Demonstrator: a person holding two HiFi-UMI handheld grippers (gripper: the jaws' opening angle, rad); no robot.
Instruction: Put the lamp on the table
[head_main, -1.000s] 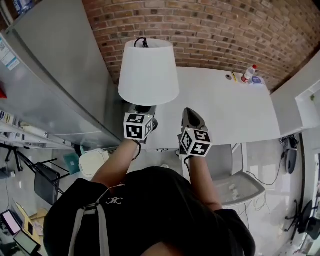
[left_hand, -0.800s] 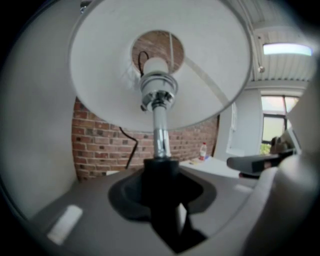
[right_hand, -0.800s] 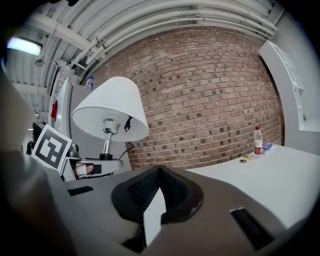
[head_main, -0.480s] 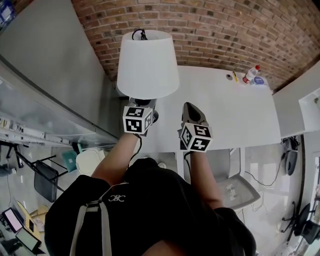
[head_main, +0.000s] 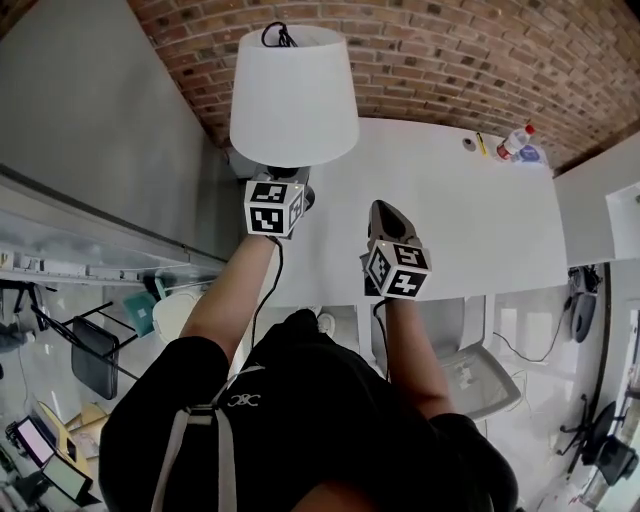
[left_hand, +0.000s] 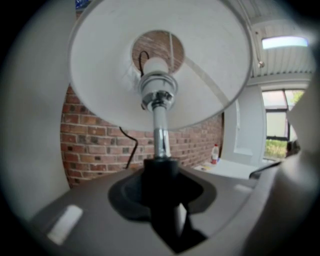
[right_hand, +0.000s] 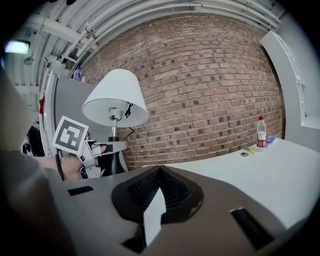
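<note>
A lamp with a white shade (head_main: 293, 95) and a chrome stem stands upright over the white table's (head_main: 470, 220) back left corner. My left gripper (head_main: 299, 193) is shut on the lamp's black lower stem (left_hand: 161, 172), just under the shade. The shade hides the lamp's foot in the head view, so I cannot tell whether it touches the table. In the right gripper view the lamp (right_hand: 114, 100) and the left gripper (right_hand: 102, 149) show at the left. My right gripper (head_main: 385, 216) is shut and holds nothing, above the table's near edge, to the right of the lamp.
A brick wall (head_main: 450, 60) runs behind the table. A tall grey cabinet (head_main: 90, 130) stands close on the left. A bottle (head_main: 517, 142) and small items lie at the table's far right corner. A grey chair (head_main: 470, 370) sits below the table's near edge.
The left gripper has carried the lamp forward, farther toward the brick wall and over the table corner. The right gripper has kept its place beside it.
</note>
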